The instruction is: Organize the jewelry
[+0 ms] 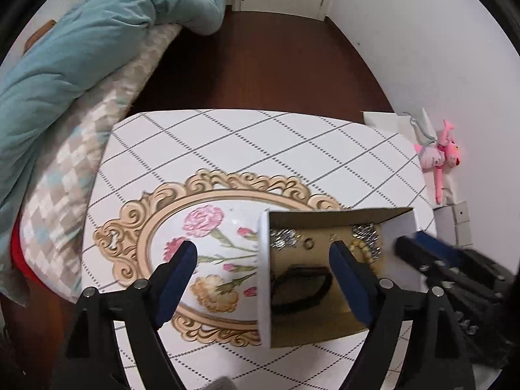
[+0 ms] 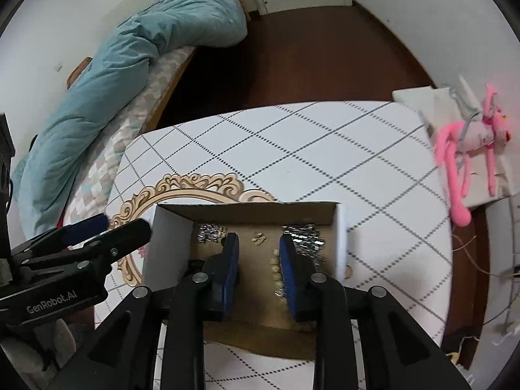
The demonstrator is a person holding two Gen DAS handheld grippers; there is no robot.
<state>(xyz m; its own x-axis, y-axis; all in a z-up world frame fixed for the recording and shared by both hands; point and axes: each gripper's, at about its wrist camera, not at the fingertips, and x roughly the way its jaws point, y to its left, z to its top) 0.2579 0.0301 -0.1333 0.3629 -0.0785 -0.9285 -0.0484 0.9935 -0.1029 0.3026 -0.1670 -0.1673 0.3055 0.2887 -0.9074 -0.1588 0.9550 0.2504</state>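
A white cardboard box (image 1: 264, 260) with a brown inside stands on the table, also in the right wrist view (image 2: 169, 237). It holds silver chains (image 2: 302, 237), a beaded cream bracelet (image 1: 364, 250), a small ring (image 1: 308, 243), small gold earrings (image 2: 258, 240) and a dark band (image 1: 302, 287). An ornate floral tray (image 1: 208, 227) lies left of the box. My left gripper (image 1: 263, 279) is open, its fingers straddling the box's left wall. My right gripper (image 2: 259, 271) is open and empty, reaching down into the box beside the cream beads (image 2: 276, 269).
The table (image 1: 260, 143) has a white checked cloth. A bed with a teal duvet (image 1: 81, 42) is to the left. A pink plush toy (image 2: 468, 149) lies on a white box at the right by the wall. Dark wooden floor lies beyond.
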